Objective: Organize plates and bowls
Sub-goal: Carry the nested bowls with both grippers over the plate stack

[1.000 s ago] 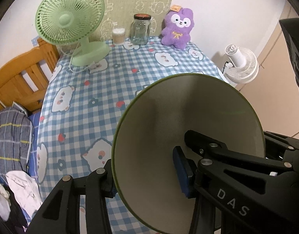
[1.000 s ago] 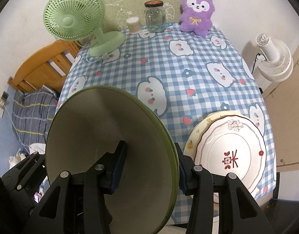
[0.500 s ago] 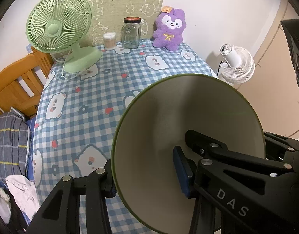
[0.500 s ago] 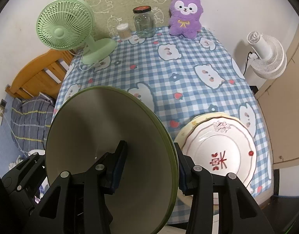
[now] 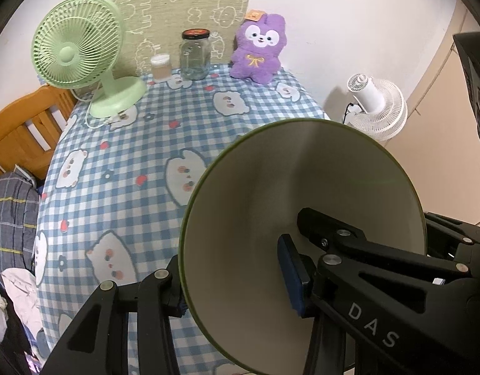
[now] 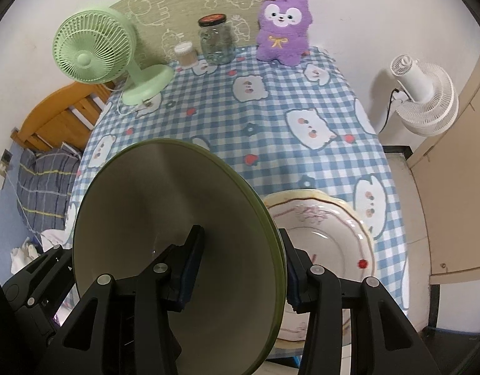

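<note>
The left gripper [image 5: 233,278] and right gripper [image 6: 240,268] both pinch the big green-rimmed bowl [image 6: 177,250] in the air beside the flowery plates [image 6: 327,228], so it is not put down on the table [image 6: 271,125] yet.

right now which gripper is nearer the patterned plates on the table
Right. The right gripper holds the green bowl directly beside the patterned plates. The left gripper clamps the bowl's far rim, and its view shows no plates.
</note>
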Demonstrator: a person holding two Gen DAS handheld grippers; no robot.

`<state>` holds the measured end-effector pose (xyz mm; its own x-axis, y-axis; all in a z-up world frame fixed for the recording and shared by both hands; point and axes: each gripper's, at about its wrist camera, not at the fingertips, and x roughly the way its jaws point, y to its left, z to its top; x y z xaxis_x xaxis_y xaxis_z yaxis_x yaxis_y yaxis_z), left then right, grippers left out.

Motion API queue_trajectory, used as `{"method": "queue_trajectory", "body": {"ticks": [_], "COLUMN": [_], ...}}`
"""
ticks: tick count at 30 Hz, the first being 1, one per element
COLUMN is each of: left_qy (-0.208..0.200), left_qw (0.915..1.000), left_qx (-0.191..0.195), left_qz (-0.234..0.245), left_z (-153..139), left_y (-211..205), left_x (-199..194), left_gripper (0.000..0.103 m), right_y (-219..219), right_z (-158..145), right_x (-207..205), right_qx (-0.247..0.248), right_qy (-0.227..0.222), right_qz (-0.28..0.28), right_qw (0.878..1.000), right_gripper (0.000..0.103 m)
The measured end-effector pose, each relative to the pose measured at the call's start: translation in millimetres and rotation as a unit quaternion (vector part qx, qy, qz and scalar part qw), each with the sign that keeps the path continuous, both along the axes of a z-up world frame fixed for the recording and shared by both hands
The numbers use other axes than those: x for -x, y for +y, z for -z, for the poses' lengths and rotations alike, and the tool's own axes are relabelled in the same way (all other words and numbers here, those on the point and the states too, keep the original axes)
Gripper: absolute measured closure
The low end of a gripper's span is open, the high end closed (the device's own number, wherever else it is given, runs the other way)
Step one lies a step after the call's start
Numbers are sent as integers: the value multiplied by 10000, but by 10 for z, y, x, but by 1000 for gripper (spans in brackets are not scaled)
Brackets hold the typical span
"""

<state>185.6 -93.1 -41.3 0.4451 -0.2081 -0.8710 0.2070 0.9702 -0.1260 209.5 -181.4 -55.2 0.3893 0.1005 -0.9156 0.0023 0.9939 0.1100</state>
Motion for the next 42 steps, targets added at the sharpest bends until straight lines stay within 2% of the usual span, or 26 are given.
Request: {"method": "queue_trajectory", "body": {"ticks": [19,42], "left_qy": [294,799], "left_qw": [9994,9966], "left_qx": [0,-196], "left_qz": [169,60], "left_z": [228,621], "left_y": [-743,-938], "left_x": [-102,-162], "left_gripper": [56,56], "right_y": [-748,-1003], "right_z": [217,709], "right_x": [-16,-84], "right_qx": [22,-157], "right_qy": [269,754], "right_qz": [205,152], "right_qw": [9994,9969], "right_gripper": [55,55]}}
